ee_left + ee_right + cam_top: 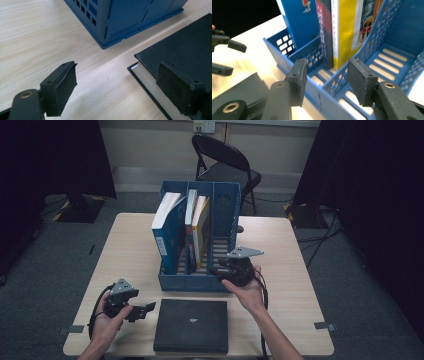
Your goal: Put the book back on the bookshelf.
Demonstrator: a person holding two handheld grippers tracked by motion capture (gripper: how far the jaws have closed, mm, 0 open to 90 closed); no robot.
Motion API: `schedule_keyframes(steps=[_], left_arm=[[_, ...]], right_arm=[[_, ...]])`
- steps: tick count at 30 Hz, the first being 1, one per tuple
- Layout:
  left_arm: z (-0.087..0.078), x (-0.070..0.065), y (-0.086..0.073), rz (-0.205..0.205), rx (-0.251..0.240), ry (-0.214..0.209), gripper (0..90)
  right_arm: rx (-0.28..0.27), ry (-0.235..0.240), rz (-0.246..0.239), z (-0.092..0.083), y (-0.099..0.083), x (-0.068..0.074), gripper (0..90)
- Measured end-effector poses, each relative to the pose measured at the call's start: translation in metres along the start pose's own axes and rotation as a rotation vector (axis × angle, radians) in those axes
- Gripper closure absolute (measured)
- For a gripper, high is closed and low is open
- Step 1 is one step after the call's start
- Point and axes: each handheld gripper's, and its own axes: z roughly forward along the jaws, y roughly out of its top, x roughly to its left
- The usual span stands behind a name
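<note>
A blue three-slot file rack (224,210) stands mid-table. A blue book (167,232) leans in its left slot. A dark-spined book (325,30) and a yellow one (347,30) stand in the middle slot, and the right slot holds nothing. A black book (190,325) lies flat in front of the rack. My left gripper (150,309) is open at the black book's left edge (147,77), one pad (177,87) above the cover and the other over the table. My right gripper (327,80) is open, its jaws astride the rack's front wall (312,92).
The wooden table (130,250) has bare surface left and right of the rack. A black folding chair (227,162) stands behind the table's far edge. Dark curtains and cables line both sides of the floor.
</note>
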Motion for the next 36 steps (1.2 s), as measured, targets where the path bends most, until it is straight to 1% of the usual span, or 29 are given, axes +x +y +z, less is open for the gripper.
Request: schedule_keyframes(steps=[1,3,4,6,7,8,10,11,12,16,17,18,19,20,22,23,25,27,28,29,30,31,32,34,36], left_arm=[[0.0,-0.001,0.0,0.009,0.002,0.001,16.1],[0.001,-0.003,0.001,0.012,0.0,-0.001,16.1],[0.001,-0.004,0.001,0.021,0.001,-0.006,16.1],[0.001,-0.008,0.002,0.043,0.002,0.004,16.1],[0.001,-0.008,0.002,0.043,0.002,0.004,16.1],[0.002,-0.009,0.002,0.053,0.002,-0.003,16.3],[0.001,-0.012,0.004,0.042,-0.001,-0.012,18.4],[0.001,-0.014,0.004,0.041,-0.006,-0.018,19.2],[0.001,-0.015,0.005,0.058,-0.004,-0.017,19.3],[0.004,-0.021,0.006,0.069,0.003,-0.029,19.3],[0.006,-0.023,0.007,0.075,0.001,-0.04,19.3],[0.007,-0.024,0.007,0.078,0.001,-0.039,19.3],[0.007,-0.025,0.007,0.082,0.01,-0.032,19.8],[0.008,-0.027,0.008,0.083,0.013,-0.035,20.6],[0.01,-0.029,0.009,0.082,0.02,-0.039,21.6],[0.011,-0.031,0.009,0.074,0.017,-0.039,21.6],[0.013,-0.032,0.01,0.065,0.023,-0.06,21.6],[0.014,-0.033,0.01,0.064,0.016,-0.084,21.6],[0.015,-0.034,0.01,0.047,0.014,-0.089,21.6],[0.015,-0.034,0.011,0.046,0.01,-0.089,21.9],[0.015,-0.034,0.011,0.054,0.01,-0.087,22.9],[0.016,-0.034,0.011,0.056,0.02,-0.088,23.3],[0.017,-0.035,0.01,0.054,0.022,-0.085,23.3],[0.019,-0.035,0.01,0.057,0.032,-0.082,23.2],[0.021,-0.037,0.01,0.065,0.04,-0.09,23.0]], right_arm=[[0.001,-0.002,-0.002,-0.004,-0.003,0.0,48.4],[0.0,-0.004,0.002,-0.012,-0.007,0.001,46.3],[-0.001,-0.007,0.003,-0.015,-0.009,0.002,46.0],[-0.003,-0.009,0.003,-0.022,-0.012,0.002,44.7],[-0.001,-0.011,0.004,-0.026,-0.015,0.003,43.9],[0.001,-0.012,-0.001,-0.029,-0.017,0.003,43.4],[0.014,-0.01,-0.004,-0.036,-0.023,0.004,42.4],[0.018,-0.011,-0.003,-0.039,-0.026,0.004,41.8],[0.024,-0.019,0.004,-0.044,-0.03,0.003,39.7],[0.046,-0.037,0.005,-0.057,-0.047,0.005,38.6],[0.05,-0.038,0.012,-0.059,-0.052,0.006,38.4],[0.058,-0.037,0.018,-0.06,-0.058,0.007,38.4],[0.064,-0.039,0.018,-0.061,-0.061,0.009,38.4],[0.068,-0.037,0.016,-0.061,-0.065,0.01,38.4],[0.076,-0.029,0.04,-0.06,-0.072,0.012,37.8],[0.088,-0.019,0.043,-0.058,-0.076,0.014,37.9],[0.103,-0.014,0.052,-0.054,-0.081,0.016,37.7],[0.126,0.005,0.06,-0.048,-0.086,0.02,37.2],[0.134,0.006,0.054,-0.047,-0.088,0.022,36.8],[0.143,0.009,0.051,-0.046,-0.09,0.024,36.5],[0.148,0.012,0.057,-0.045,-0.093,0.025,36.1],[0.158,0.015,0.054,-0.044,-0.096,0.027,35.1],[0.17,0.01,0.041,-0.044,-0.099,0.029,34.2],[0.165,0.024,0.051,-0.045,-0.103,0.03,32.5],[0.166,0.02,0.062,-0.043,-0.107,0.031,30.9]])
